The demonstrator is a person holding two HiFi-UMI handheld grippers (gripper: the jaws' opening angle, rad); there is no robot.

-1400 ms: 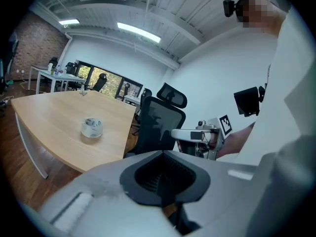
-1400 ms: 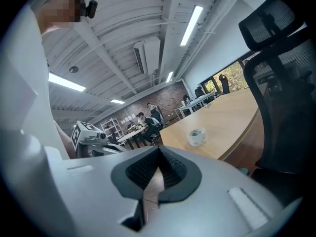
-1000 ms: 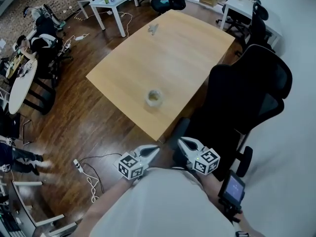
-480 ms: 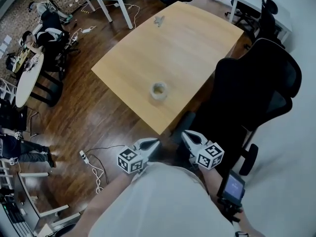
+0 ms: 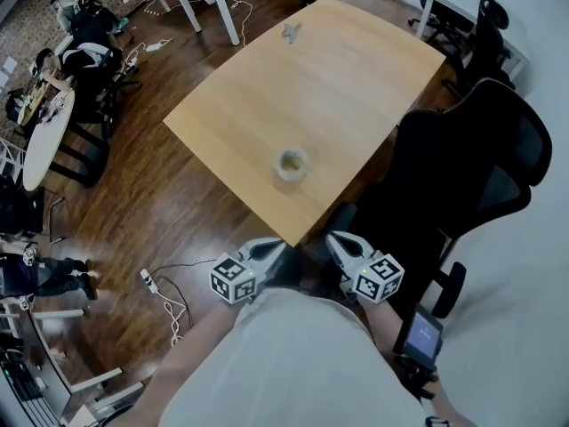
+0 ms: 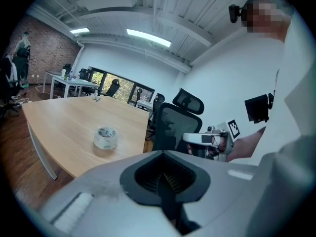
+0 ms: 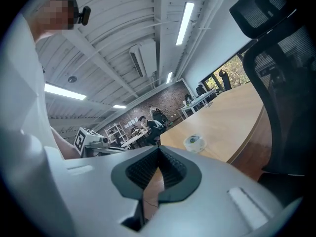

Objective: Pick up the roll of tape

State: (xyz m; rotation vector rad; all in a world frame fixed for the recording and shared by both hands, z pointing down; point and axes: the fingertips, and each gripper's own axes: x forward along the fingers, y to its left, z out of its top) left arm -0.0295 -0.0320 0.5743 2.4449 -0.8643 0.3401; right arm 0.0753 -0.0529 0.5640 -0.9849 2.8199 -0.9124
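Claws first: the left gripper (image 5: 276, 246) has its jaws pressed together on nothing, and the right gripper (image 5: 334, 239) likewise shows its tips meeting with nothing between them. Both sit low in the head view, at six o'clock from the table's near corner.

Open wooden floor (image 5: 160, 212) spreads from nine to eleven o'clock, with a white cable (image 5: 164, 305) trailing at eight o'clock. The pale wooden table (image 5: 347, 78) runs away toward twelve o'clock, its top mostly bare and its near corner just ahead of the jaw tips. A black office chair (image 5: 462, 176) crowds the table's edge at two o'clock.

Compared with a second ago, both grippers stand closer to that corner.

The roll of tape (image 5: 292, 164) lies flat at twelve o'clock, near the table's front edges. It is a clear, pale ring with an open centre, resting apart from everything else.
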